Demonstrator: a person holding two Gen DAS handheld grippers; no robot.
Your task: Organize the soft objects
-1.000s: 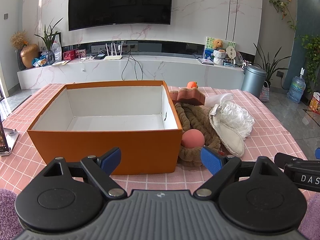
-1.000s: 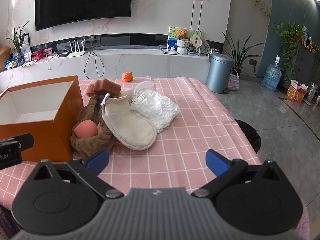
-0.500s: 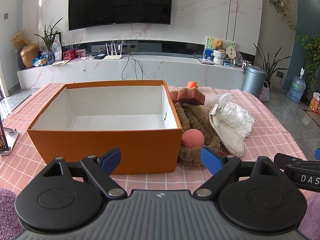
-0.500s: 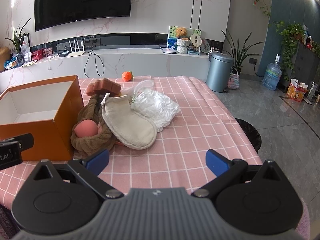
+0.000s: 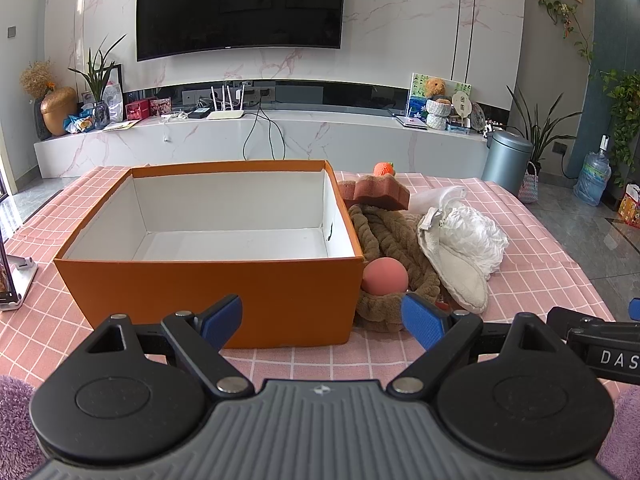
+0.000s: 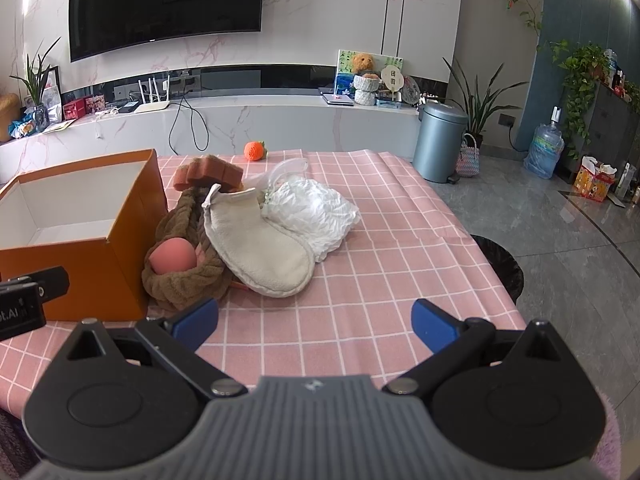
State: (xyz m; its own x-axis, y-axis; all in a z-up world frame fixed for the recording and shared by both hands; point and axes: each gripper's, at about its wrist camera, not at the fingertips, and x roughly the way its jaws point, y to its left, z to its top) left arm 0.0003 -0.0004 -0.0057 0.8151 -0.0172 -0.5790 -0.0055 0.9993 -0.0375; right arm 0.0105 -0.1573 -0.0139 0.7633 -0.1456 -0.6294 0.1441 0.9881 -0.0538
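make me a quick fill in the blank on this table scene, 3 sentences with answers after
1. The orange box on the table holds ____ objects.
2. The pink ball rests in the folds of the ____ plush fabric.
3. Both the left gripper and the right gripper have jaws that are ____.

Answers: no; brown; open

The left gripper (image 5: 322, 322) has its two blue fingertips spread wide apart, with nothing between them. The right gripper (image 6: 316, 320) is also wide open and holds nothing. Both point forward and are level, side by side.
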